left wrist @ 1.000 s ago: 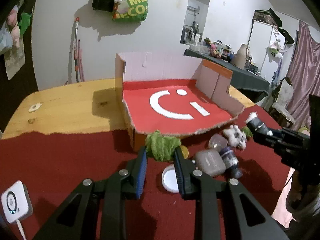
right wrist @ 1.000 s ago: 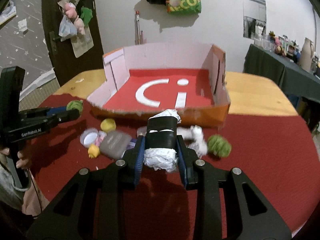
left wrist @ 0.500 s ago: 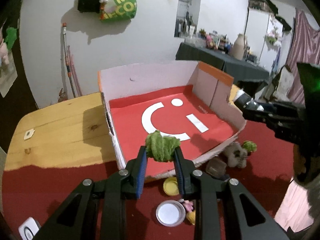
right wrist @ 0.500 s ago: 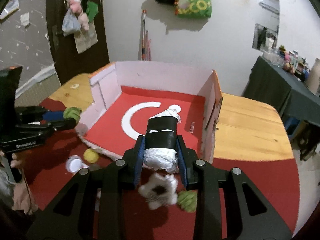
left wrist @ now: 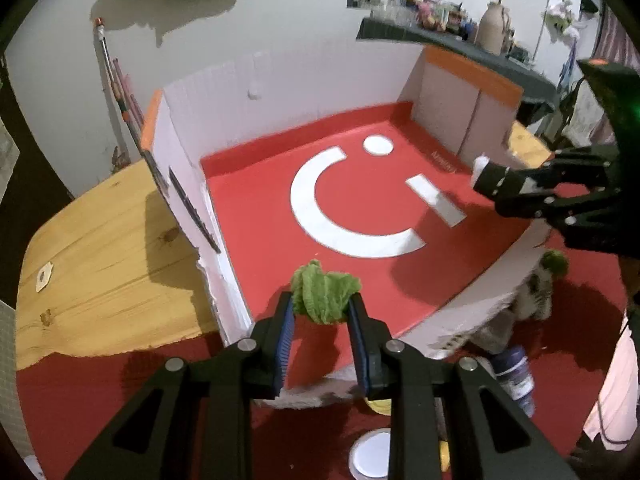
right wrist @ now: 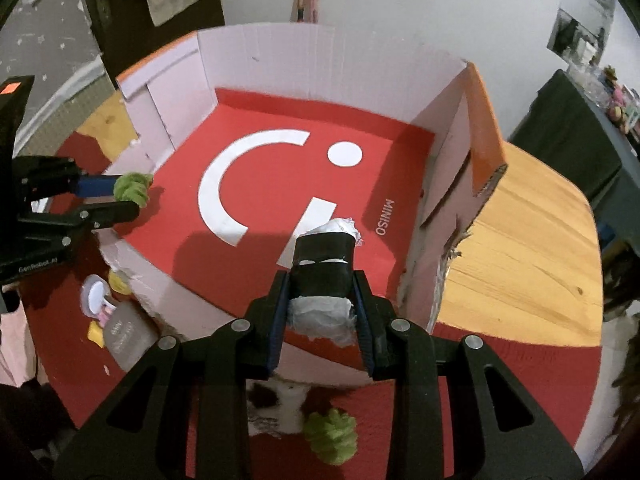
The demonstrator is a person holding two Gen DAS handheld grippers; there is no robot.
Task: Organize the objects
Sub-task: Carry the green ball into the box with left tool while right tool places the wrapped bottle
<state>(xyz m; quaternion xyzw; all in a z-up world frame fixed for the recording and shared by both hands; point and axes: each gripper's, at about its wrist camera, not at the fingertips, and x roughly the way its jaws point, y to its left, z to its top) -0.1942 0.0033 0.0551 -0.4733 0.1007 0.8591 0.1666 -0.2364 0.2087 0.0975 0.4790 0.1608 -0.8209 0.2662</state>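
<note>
Over the near edge of the cardboard box point(left wrist: 424, 92) we hold two things at once. Our left gripper point(left wrist: 323, 312) has its jaws clamped on a crinkled green ball point(left wrist: 322, 294), which hangs above the front left part of the box's red floor; the right wrist view shows the same green ball point(right wrist: 132, 188) pinched at the box's left rim. Our right gripper point(right wrist: 321, 300) has its jaws clamped on a black-and-white roll point(right wrist: 323, 276), a black band wrapped round crumpled white material, poised above the front right part of the floor near the small MINISO lettering point(right wrist: 385, 216). The floor carries a big white curved mark with a dot and a bar point(left wrist: 340, 208), and nothing lies on it. The box has pale walls with orange top edges and a torn front rim, and it stands on a desk point(right wrist: 520, 264) whose bare wood shows at the sides while a red cloth point(right wrist: 500, 392) covers the near part. On that cloth, just outside the front wall, lie a second green ball point(right wrist: 332, 436), a white fluffy toy point(right wrist: 280, 408), a grey pouch point(right wrist: 124, 332), a round white lid point(left wrist: 370, 456), a small yellow piece point(right wrist: 96, 332) and a dark blue jar point(left wrist: 514, 376). Behind the desk a white wall point(left wrist: 280, 20) rises, with a dark cluttered counter point(left wrist: 460, 40) off to the right.
</note>
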